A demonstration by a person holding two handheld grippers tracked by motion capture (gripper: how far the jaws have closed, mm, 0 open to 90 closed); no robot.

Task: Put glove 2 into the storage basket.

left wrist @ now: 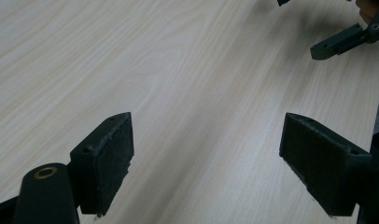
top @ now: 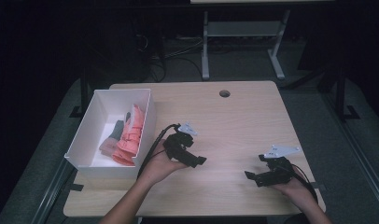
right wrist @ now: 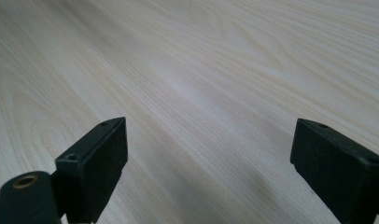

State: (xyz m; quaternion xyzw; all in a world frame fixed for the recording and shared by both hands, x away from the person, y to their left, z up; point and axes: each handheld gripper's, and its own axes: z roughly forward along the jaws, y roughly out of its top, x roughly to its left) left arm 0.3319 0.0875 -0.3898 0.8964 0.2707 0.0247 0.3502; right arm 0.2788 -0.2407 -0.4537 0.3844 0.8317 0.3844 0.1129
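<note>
At the near edge of the light wooden worktop, the person's forearms come in from below, each hand holding a gripper just above the bare wood. The right gripper sits near the right front corner, with its grey three-cornered plate on top; in the right gripper view its fingers stand wide apart with nothing between them but wood grain. The left gripper is held a little farther in, left of centre, its cable curving back toward the wrist. In the left gripper view its fingers are likewise spread wide and empty, and the other gripper's dark tips show at the top right corner.

Just beside the left hand, at the worktop's left edge, stands a white open box. Inside it lie orange-pink folded items, against the right wall, and a grey piece beside them; what they are cannot be told. Farther back, a round cable hole sits near the far edge. Beyond, on the dark floor, stands a white desk frame.
</note>
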